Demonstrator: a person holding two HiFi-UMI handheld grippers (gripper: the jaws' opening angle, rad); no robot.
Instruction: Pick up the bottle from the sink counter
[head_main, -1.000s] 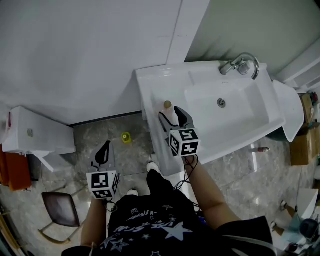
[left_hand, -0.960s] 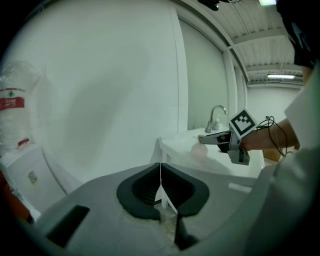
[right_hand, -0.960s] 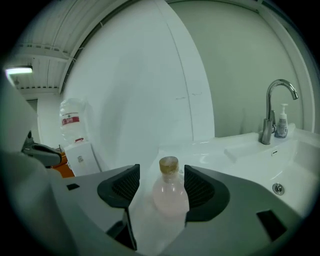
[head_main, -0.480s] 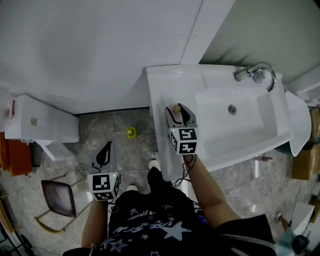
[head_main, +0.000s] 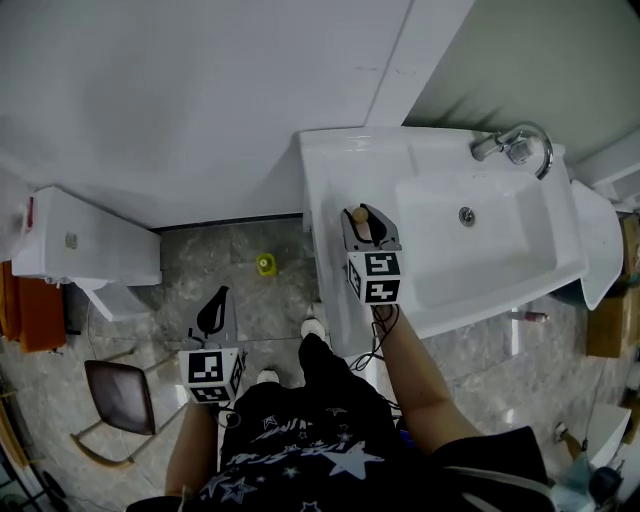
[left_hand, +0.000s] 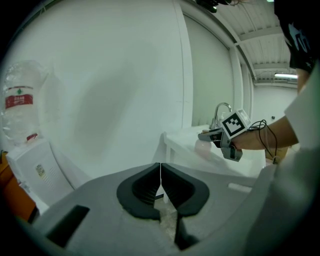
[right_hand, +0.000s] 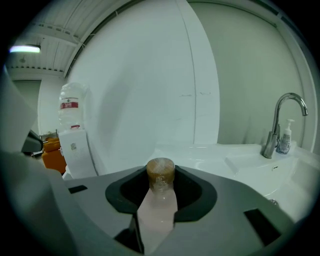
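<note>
A small pale pink bottle with a brown cap (head_main: 359, 214) stands upright on the white sink counter (head_main: 328, 165), left of the basin. My right gripper (head_main: 367, 222) reaches over the counter with the bottle between its fingers. In the right gripper view the bottle (right_hand: 159, 176) fills the gap of the right gripper (right_hand: 160, 189); the jaws are closing and both pads lie against its body. My left gripper (head_main: 214, 308) hangs low over the floor, away from the sink. In its own view the left gripper (left_hand: 160, 182) is shut with nothing in it.
The basin (head_main: 480, 240) with a chrome faucet (head_main: 515, 145) lies right of the bottle; a small soap bottle (right_hand: 286, 135) stands by the faucet. A white water dispenser (head_main: 80, 260), a chair (head_main: 120, 395) and a yellow object (head_main: 265, 264) stand on the floor at the left.
The right gripper's jaws have narrowed from wide apart onto the bottle's sides, and the gripper has slid forward around it. The left gripper has stayed low and shut.
</note>
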